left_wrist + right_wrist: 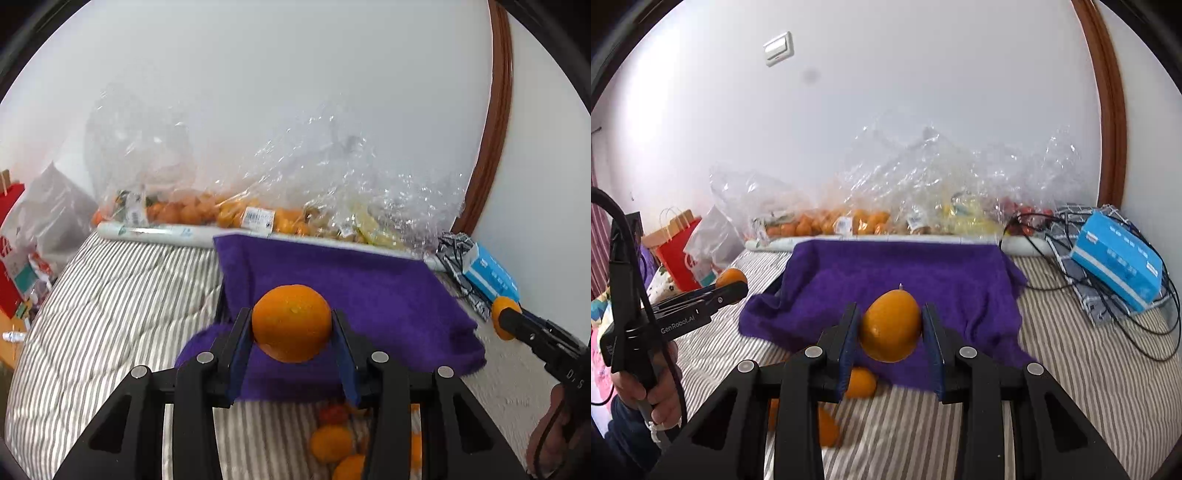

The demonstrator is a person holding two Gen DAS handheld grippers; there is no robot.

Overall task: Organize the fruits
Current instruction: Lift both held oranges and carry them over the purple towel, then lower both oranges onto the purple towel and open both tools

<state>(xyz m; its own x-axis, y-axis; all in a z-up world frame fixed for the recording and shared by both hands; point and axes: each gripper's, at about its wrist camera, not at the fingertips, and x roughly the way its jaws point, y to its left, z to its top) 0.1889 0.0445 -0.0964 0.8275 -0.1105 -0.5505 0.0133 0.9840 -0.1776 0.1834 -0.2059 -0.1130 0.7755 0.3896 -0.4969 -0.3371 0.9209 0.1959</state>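
My left gripper (291,325) is shut on an orange (291,321) and holds it above a purple towel (351,288) draped over a box on the bed. My right gripper (891,326) is shut on another orange (891,325) above the same purple towel (905,269). The right gripper with its orange (503,321) shows at the right edge of the left wrist view. The left gripper with its orange (730,277) shows at the left of the right wrist view. Several loose oranges (331,443) and a red fruit (333,413) lie on the bed below the left gripper. More oranges (860,382) lie below the right gripper.
Clear plastic bags of oranges (192,212) and other fruit (964,214) line the wall behind the towel. A blue box (1117,260) and black cables (1108,302) lie at the right on the striped bedding (122,295). A red paper bag (674,254) stands at the left.
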